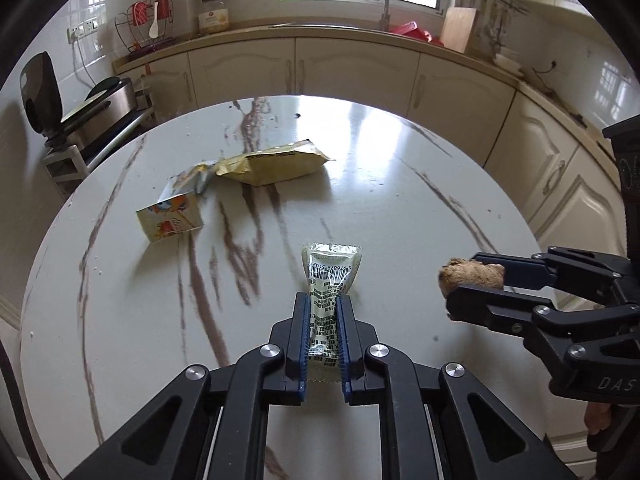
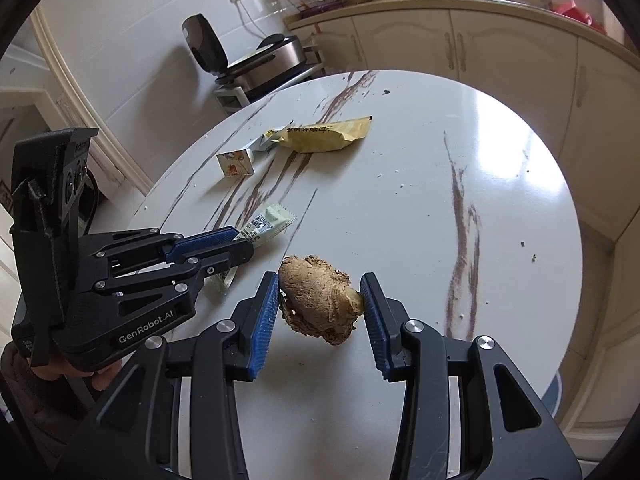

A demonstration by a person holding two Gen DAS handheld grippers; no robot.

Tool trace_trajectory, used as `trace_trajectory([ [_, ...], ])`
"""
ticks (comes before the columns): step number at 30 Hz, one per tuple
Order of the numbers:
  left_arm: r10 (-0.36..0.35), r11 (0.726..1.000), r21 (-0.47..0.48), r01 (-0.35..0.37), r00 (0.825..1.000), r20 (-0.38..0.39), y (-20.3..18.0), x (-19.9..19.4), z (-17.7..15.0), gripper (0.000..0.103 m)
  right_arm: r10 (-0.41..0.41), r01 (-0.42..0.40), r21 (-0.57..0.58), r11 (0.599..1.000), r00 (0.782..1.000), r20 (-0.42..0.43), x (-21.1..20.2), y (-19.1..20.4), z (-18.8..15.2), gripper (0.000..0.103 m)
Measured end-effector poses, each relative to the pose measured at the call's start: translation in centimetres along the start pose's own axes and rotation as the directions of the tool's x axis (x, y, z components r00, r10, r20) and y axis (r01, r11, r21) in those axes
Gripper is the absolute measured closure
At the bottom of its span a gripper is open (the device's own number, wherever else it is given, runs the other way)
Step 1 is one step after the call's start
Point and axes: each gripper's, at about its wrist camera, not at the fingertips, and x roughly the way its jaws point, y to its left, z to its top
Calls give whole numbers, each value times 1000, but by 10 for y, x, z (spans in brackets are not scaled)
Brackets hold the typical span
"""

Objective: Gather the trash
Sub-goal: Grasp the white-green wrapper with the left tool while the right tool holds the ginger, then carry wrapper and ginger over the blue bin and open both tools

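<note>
Pickup step: your left gripper [image 1: 324, 306] pinches the sachet [image 1: 330, 276], right gripper [image 2: 320, 294] clamps the ginger lump [image 2: 320, 300]; next you need a bin, none visible

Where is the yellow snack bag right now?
The yellow snack bag lies on the far side of the round table, left of centre in both wrist views, touching a crumpled wrapper beside the small carton.

Carton [image 1: 170, 218] left of wrapper [image 1: 276, 162]

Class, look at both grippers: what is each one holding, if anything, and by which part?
The left gripper pinches a clear printed sachet by its lower half. The right gripper clamps a brown ginger-like lump across its two sides.
</note>
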Motion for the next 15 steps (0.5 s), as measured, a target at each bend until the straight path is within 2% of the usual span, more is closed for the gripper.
trace_trajectory([
  [5,-40,999,17,39,999,16,-42,-14,7,94,-18,16,33,999,999,38,-25,-19,-7,64],
  [8,-38,998,50,38,999,9,-73,-16,14,94,-29,25,62,998,997,65,-45,-38,-14,64],
  [15,-94,982,162,95,995,-16,-164,-11,35,94,-89,66,163,984,987,137,-106,-105,-41,64],
])
